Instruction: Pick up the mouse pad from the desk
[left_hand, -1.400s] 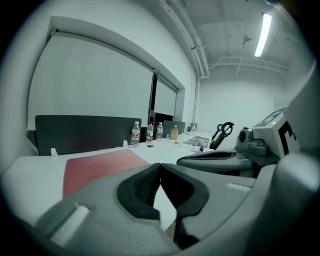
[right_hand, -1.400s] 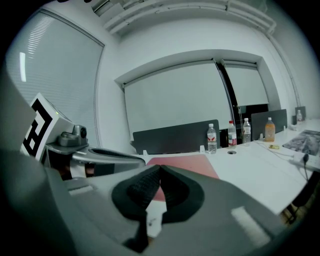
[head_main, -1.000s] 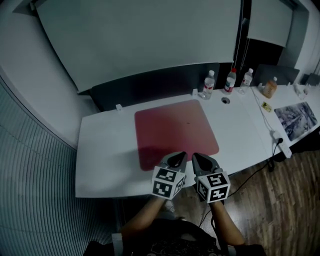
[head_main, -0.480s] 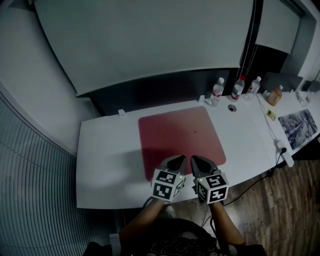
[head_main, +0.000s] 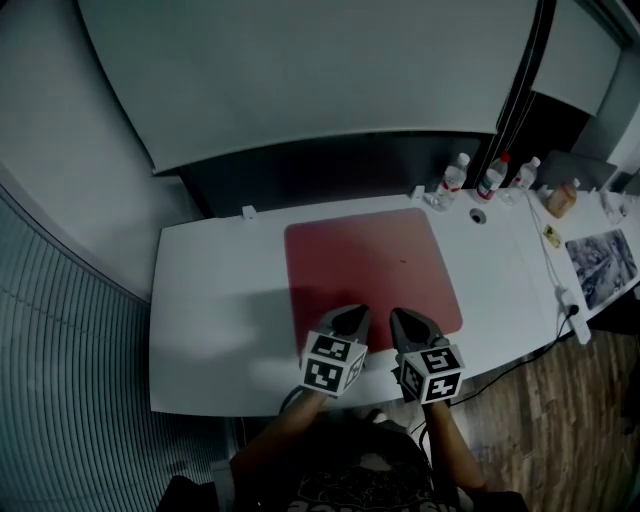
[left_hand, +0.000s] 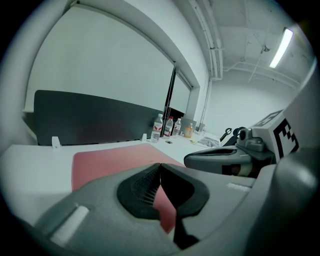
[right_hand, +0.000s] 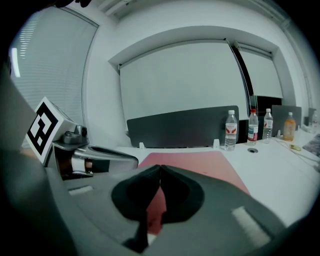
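Note:
A large red mouse pad (head_main: 370, 270) lies flat in the middle of the white desk (head_main: 215, 320). My two grippers hang side by side over the pad's near edge. The left gripper (head_main: 354, 313) is shut, its tips together with nothing between them. The right gripper (head_main: 400, 315) is shut too and empty. In the left gripper view the pad (left_hand: 110, 160) stretches ahead beyond the closed tips (left_hand: 160, 165), with the right gripper (left_hand: 200, 159) alongside. In the right gripper view the pad (right_hand: 200, 162) lies ahead of the closed tips (right_hand: 160, 167).
Three water bottles (head_main: 490, 178) and an orange bottle (head_main: 562, 198) stand at the desk's far right by a cable hole (head_main: 477, 215). A dark partition (head_main: 330, 175) runs along the back edge. A printed sheet (head_main: 600, 262) and a power strip (head_main: 572, 318) lie at the right end.
Both grippers have moved a little forward and lower, over the pad's near edge, and have drawn slightly apart. Both stay shut. The pad has not moved.

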